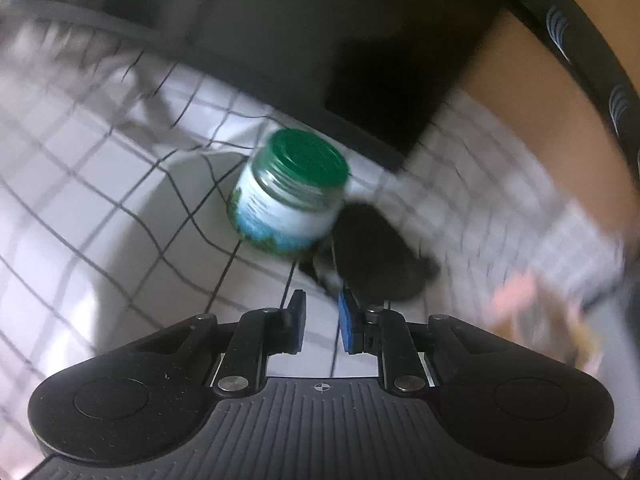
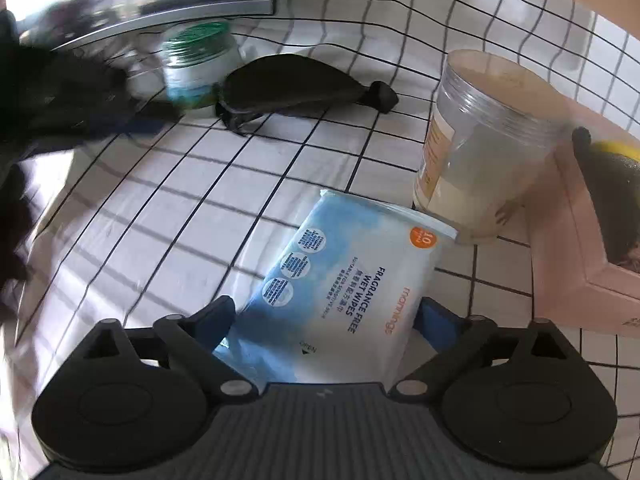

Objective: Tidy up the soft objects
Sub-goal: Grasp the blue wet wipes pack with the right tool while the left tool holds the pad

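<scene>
My right gripper [image 2: 326, 312] is shut on a blue and white pack of wet wipes [image 2: 340, 280], jaws wide on both sides of it. A black soft eye mask [image 2: 296, 84] lies on the checked cloth beyond; it also shows in the left wrist view [image 1: 372, 256]. My left gripper [image 1: 322, 316] hangs just above the cloth, its blue pads a narrow gap apart with nothing between them. The mask lies just ahead of its right pad. The left wrist view is blurred.
A green-lidded jar [image 1: 288, 196] stands beside the mask, also in the right wrist view [image 2: 198, 64]. A clear plastic tub [image 2: 480, 148] stands by a pink box [image 2: 576, 248] holding a dark and yellow object. A laptop [image 2: 152, 4] lies at the back.
</scene>
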Demonstrator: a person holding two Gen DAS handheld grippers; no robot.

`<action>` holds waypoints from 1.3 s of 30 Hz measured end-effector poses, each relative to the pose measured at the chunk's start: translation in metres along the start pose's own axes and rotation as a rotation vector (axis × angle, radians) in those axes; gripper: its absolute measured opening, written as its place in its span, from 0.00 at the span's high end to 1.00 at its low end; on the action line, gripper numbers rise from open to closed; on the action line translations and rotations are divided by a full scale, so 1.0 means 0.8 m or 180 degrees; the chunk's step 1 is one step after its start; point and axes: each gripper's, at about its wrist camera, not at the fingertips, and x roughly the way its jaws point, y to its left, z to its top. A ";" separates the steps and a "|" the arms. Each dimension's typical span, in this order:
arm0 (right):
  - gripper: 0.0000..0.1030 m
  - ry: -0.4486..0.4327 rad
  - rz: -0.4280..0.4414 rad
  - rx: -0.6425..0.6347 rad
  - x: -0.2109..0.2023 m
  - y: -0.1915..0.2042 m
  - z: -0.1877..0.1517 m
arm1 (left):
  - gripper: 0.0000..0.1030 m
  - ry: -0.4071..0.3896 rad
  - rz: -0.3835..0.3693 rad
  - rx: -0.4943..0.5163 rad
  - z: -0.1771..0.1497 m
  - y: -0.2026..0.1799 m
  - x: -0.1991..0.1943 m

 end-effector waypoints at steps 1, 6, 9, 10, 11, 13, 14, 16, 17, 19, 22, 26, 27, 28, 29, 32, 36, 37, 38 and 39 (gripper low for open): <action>0.08 -0.0007 0.0014 -0.0034 -0.003 -0.006 -0.005 | 0.81 -0.0028 -0.0048 -0.0162 0.005 0.005 0.008; 0.08 -0.0075 0.0113 -0.0171 -0.024 -0.029 -0.033 | 0.81 -0.0015 -0.0208 -0.0547 0.019 0.009 0.054; 0.08 -0.0136 0.0112 -0.0194 -0.029 -0.033 -0.044 | 0.79 0.0093 -0.0157 -0.0559 0.021 0.000 0.077; 0.08 -0.0149 0.0108 -0.0184 -0.030 -0.035 -0.045 | 0.77 0.0123 -0.0164 -0.0566 0.021 -0.001 0.082; 0.07 -0.0161 0.0102 -0.0176 -0.030 -0.035 -0.046 | 0.75 0.0135 -0.0168 -0.0587 0.020 -0.004 0.087; 0.07 -0.0180 0.0092 -0.0159 -0.031 -0.035 -0.048 | 0.75 0.0153 -0.0200 -0.0646 0.017 -0.010 0.097; 0.07 -0.0189 0.0090 -0.0156 -0.032 -0.035 -0.048 | 0.75 0.0171 -0.0218 -0.0661 0.015 -0.012 0.101; 0.07 -0.0217 0.0087 -0.0157 -0.032 -0.034 -0.050 | 0.74 0.0226 -0.0278 -0.0669 0.012 -0.016 0.113; 0.06 -0.0226 0.0086 -0.0157 -0.032 -0.034 -0.050 | 0.75 0.0234 -0.0310 -0.0667 0.011 -0.017 0.115; 0.06 -0.0232 0.0092 -0.0165 -0.032 -0.035 -0.050 | 0.77 0.0279 -0.0373 -0.0640 0.008 -0.018 0.115; 0.03 -0.0248 0.0113 -0.0172 -0.033 -0.038 -0.052 | 0.80 0.0354 -0.0419 -0.0440 0.002 -0.026 0.101; 0.00 -0.0319 0.0123 -0.0191 -0.032 -0.041 -0.055 | 0.82 0.0407 -0.0393 0.0087 -0.022 -0.036 0.054; 0.00 -0.0345 0.0129 -0.0197 -0.031 -0.042 -0.056 | 0.82 0.0445 -0.0358 0.0258 -0.032 -0.039 0.041; 0.00 -0.0371 0.0131 -0.0201 -0.032 -0.042 -0.058 | 0.82 0.0477 -0.0346 0.0407 -0.042 -0.041 0.027; 0.00 -0.0399 0.0133 -0.0202 -0.032 -0.042 -0.060 | 0.82 0.0515 -0.0346 0.0546 -0.053 -0.041 0.013; 0.00 -0.0412 0.0134 -0.0197 -0.033 -0.042 -0.061 | 0.84 0.0615 -0.0365 0.0806 -0.077 -0.039 -0.017; 0.00 -0.0320 0.0119 -0.0173 -0.031 -0.040 -0.052 | 0.84 0.0750 -0.0457 0.0745 -0.091 -0.034 -0.030; 0.00 -0.0287 0.0105 -0.0154 -0.030 -0.039 -0.049 | 0.85 0.0784 -0.0489 0.0687 -0.092 -0.035 -0.027; 0.00 -0.0250 0.0085 -0.0128 -0.028 -0.037 -0.045 | 0.85 0.0802 -0.0501 0.0597 -0.092 -0.037 -0.022; 0.00 -0.0208 0.0054 -0.0088 -0.027 -0.035 -0.041 | 0.85 0.0800 -0.0504 0.0507 -0.093 -0.038 -0.017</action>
